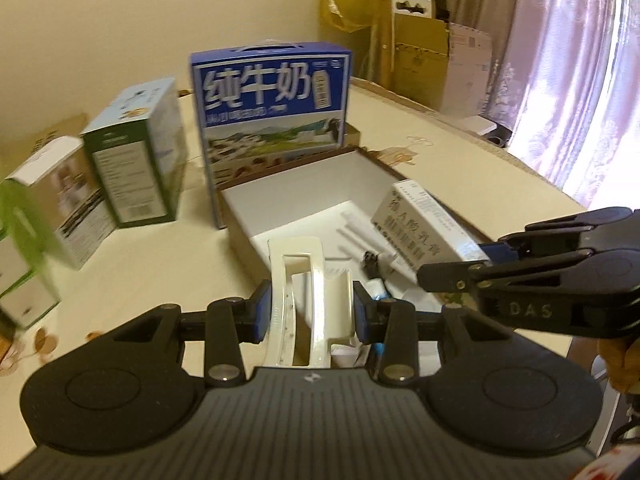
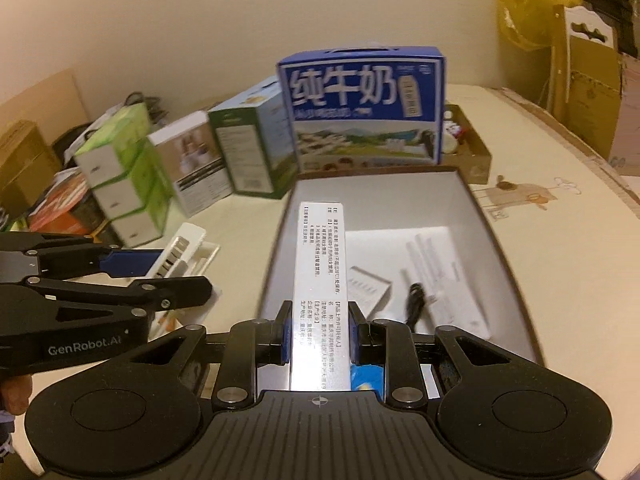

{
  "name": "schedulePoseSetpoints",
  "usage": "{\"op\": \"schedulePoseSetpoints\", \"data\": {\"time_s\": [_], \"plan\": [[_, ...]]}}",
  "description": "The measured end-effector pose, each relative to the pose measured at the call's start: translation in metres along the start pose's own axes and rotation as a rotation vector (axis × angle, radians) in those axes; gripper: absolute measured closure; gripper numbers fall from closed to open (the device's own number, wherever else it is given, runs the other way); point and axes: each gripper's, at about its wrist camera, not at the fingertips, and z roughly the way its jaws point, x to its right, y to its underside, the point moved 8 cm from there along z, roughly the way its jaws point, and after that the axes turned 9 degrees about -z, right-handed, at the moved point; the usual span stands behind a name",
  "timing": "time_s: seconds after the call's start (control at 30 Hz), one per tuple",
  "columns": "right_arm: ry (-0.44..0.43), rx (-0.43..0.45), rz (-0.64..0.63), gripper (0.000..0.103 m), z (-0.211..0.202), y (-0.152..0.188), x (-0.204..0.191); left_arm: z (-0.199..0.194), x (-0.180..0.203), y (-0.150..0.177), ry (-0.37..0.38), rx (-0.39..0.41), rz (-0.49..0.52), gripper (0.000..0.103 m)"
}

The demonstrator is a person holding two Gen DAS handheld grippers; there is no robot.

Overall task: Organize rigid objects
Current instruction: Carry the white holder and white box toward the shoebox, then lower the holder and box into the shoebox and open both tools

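My left gripper (image 1: pixel 312 312) is shut on a white plastic hair claw clip (image 1: pixel 304 296) and holds it above the near edge of an open white-lined box (image 1: pixel 280 200). The clip also shows in the right wrist view (image 2: pixel 188 256). My right gripper (image 2: pixel 319 334) is shut on a long white medicine carton (image 2: pixel 318 276) and holds it over the same box (image 2: pixel 472 208). In the left wrist view the carton (image 1: pixel 420 224) sticks out of the right gripper (image 1: pixel 480 256) above the box's right side. Inside the box lie white tubes (image 2: pixel 440 268), a small white packet (image 2: pixel 368 288) and a black clip (image 2: pixel 416 304).
A blue milk carton case (image 1: pixel 272 100) stands just behind the box. Green and white cartons (image 1: pixel 136 152) stand in a row to its left. A low brown tray (image 2: pixel 472 148) sits behind on the right. Cardboard boxes (image 1: pixel 424 60) and a curtain (image 1: pixel 560 60) lie beyond the table's right edge.
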Motion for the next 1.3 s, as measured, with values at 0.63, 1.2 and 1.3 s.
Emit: {"op": "schedulePoseSetpoints", "data": {"time_s": [0.63,1.2,1.3], "plan": [[0.014,-0.107,0.085,0.080,0.107,-0.022,0.074,0.142,-0.008,-0.050,-0.053,-0.119,-0.004,0.068],[0.013,-0.157,0.138,0.080,0.168,-0.018,0.095,0.209,-0.030,-0.044,-0.092,-0.177,0.018,0.060],[0.018,-0.133,0.137,0.080,0.169,-0.022,0.096,0.210,-0.031,-0.044,-0.085,-0.175,0.011,0.059]]}}
